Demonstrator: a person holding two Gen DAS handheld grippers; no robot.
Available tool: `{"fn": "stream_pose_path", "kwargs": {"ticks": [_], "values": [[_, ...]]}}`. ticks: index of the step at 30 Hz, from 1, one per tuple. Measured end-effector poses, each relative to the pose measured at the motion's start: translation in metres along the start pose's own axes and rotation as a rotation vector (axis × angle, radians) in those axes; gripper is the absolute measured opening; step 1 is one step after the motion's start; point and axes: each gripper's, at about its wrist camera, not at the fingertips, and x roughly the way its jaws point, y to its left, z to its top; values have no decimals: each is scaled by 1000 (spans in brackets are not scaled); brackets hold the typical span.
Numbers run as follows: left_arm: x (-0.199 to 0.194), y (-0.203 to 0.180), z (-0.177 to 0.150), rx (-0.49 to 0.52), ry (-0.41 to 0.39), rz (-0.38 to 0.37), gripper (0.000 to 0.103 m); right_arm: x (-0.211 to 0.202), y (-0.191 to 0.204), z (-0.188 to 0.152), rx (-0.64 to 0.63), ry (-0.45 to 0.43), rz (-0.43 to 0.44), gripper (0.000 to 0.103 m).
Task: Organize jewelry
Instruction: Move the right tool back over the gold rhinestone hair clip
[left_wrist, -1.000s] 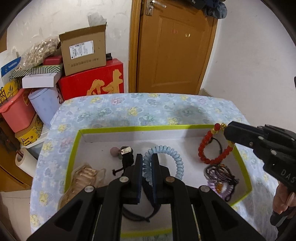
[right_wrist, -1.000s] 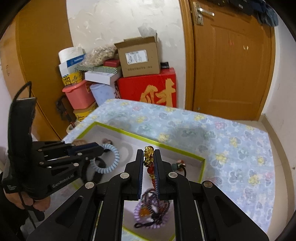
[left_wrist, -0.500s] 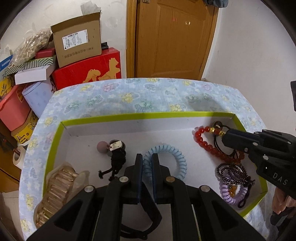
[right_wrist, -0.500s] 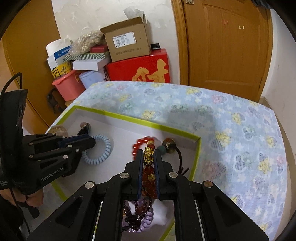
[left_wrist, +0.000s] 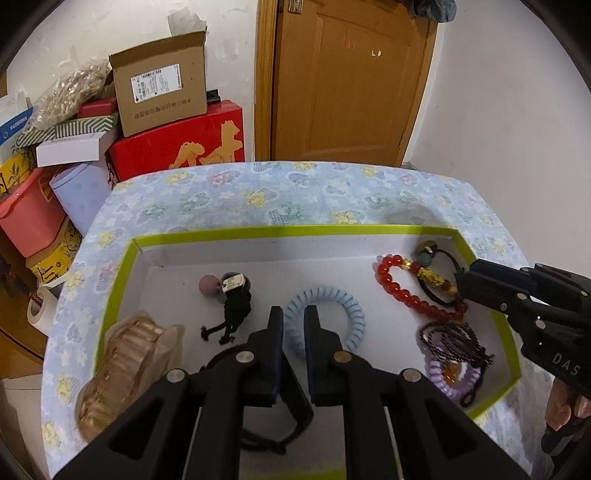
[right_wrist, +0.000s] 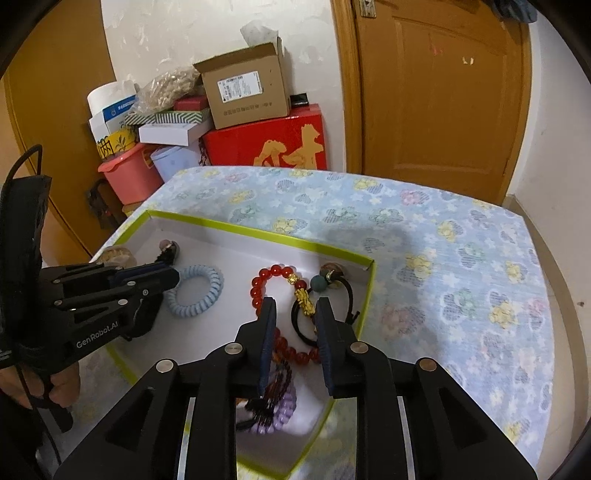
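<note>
A white tray with a green rim (left_wrist: 295, 232) (right_wrist: 258, 236) lies on the flowered table. In it lie a red bead bracelet with gold charms (left_wrist: 406, 295) (right_wrist: 291, 280), a light blue coil band (left_wrist: 343, 314) (right_wrist: 199, 291), a purple coil band under dark beads (left_wrist: 450, 373) (right_wrist: 273, 406), a black hair tie with beads (left_wrist: 232, 295) and a gold bracelet in clear wrap (left_wrist: 125, 362). My right gripper (right_wrist: 295, 308) is open above the red bracelet, which lies loose on the tray floor. My left gripper (left_wrist: 293, 314) has a narrow gap and hovers empty over the blue band.
Stacked boxes, a red carton (left_wrist: 177, 147) and a pink bin (left_wrist: 29, 218) stand behind the table's left side. A wooden door (left_wrist: 351, 85) is at the back. A black band (left_wrist: 273, 435) lies in the tray under my left gripper.
My right gripper has opened and let go of the red bracelet, which now lies in the tray. My left gripper's jaws have parted slightly over the blue band.
</note>
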Motion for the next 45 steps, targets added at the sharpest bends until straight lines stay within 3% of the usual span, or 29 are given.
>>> {"fn": "stream_pose_path", "kwargs": {"ticks": [10,15,26,36,45], "values": [[-58,-13,-22,26,-58,1,14,-53,14,-27,12,-25,-4,24],[-90,-18,-46,34,-79,-1,16,-85,26,-49,20,-42,-11,41],[-148,-24,-101,41,-100,8,16,-136,61,-110,15,-49,-33,41],[-172,-30,-135,52,-98,3,17,-154,79,-143,18,-33,-19,41],[-176,-31,-141,44,-101,-7,22,-155,83,-151,25,-22,-10,41]]}}
